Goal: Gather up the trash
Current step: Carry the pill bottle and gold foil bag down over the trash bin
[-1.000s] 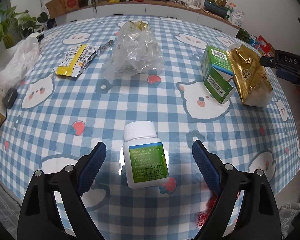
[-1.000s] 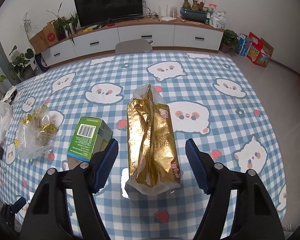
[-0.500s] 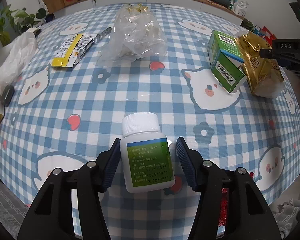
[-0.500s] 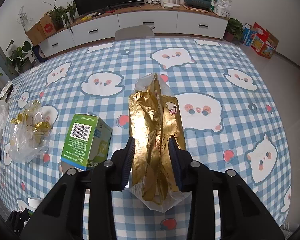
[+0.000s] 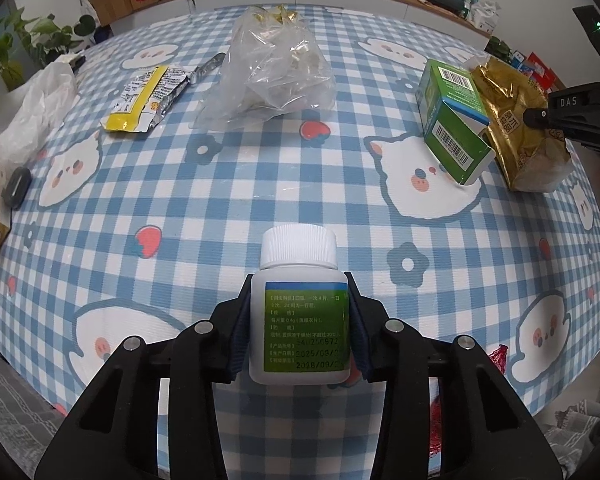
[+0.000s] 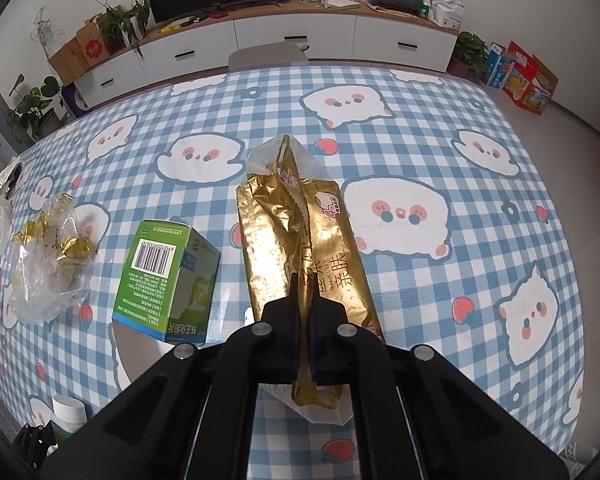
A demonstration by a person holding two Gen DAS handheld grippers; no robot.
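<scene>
My left gripper is shut on a white pill bottle with a green label, held upright near the table's front edge. My right gripper is shut on the crest of a gold foil bag that lies on the checked tablecloth; the bag also shows in the left wrist view with the right gripper on it. A green carton lies just left of the bag. The bottle shows at the lower left of the right wrist view.
A clear plastic bag holding gold wrappers lies at the table's middle back. A yellow snack wrapper lies left of it. A white plastic bag and a small black object sit at the left edge. A chair stands behind the table.
Both grippers have closed: the left onto the pill bottle, the right onto the gold foil bag. Both cameras have moved closer to their objects.
</scene>
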